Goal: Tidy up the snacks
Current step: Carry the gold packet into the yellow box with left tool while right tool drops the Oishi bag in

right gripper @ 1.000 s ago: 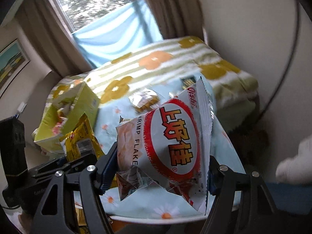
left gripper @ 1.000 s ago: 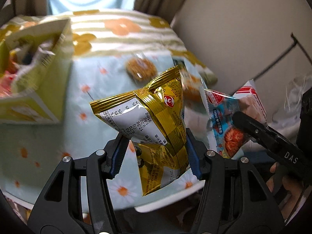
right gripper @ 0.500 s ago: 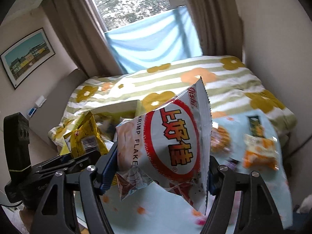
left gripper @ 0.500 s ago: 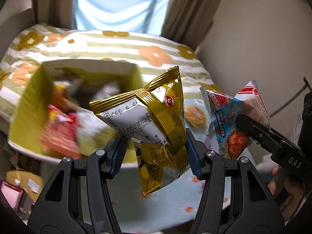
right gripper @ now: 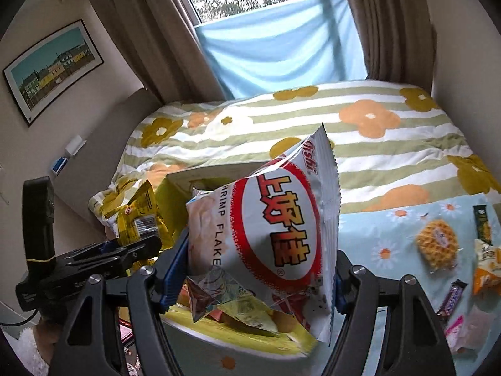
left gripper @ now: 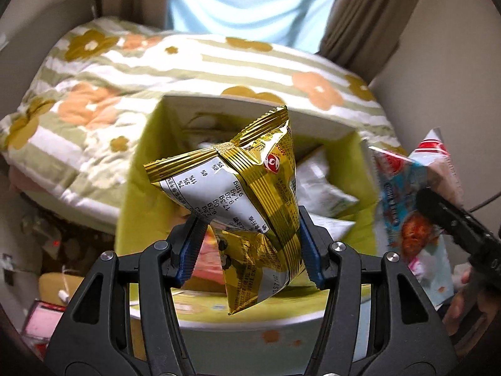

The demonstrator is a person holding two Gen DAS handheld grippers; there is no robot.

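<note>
My left gripper (left gripper: 250, 244) is shut on a gold snack packet (left gripper: 247, 194) and holds it above an open yellow-green box (left gripper: 137, 194) with several snack bags inside. My right gripper (right gripper: 260, 269) is shut on a white and red shrimp flake bag (right gripper: 269, 228), also over the box (right gripper: 169, 194). In the left wrist view the shrimp flake bag (left gripper: 407, 200) shows at the right. In the right wrist view the gold packet (right gripper: 134, 213) and the left gripper show at the left.
The box stands on a table under a light blue daisy cloth (right gripper: 375, 235). On the cloth at the right lie a waffle (right gripper: 436, 244), an orange packet (right gripper: 485, 269) and a dark bar (right gripper: 451, 297). A bed with a striped floral quilt (right gripper: 313, 119) lies behind.
Both grippers have carried their bags sideways from the snack-strewn part of the table to above the box. The box has come from the left edge into the middle of both views.
</note>
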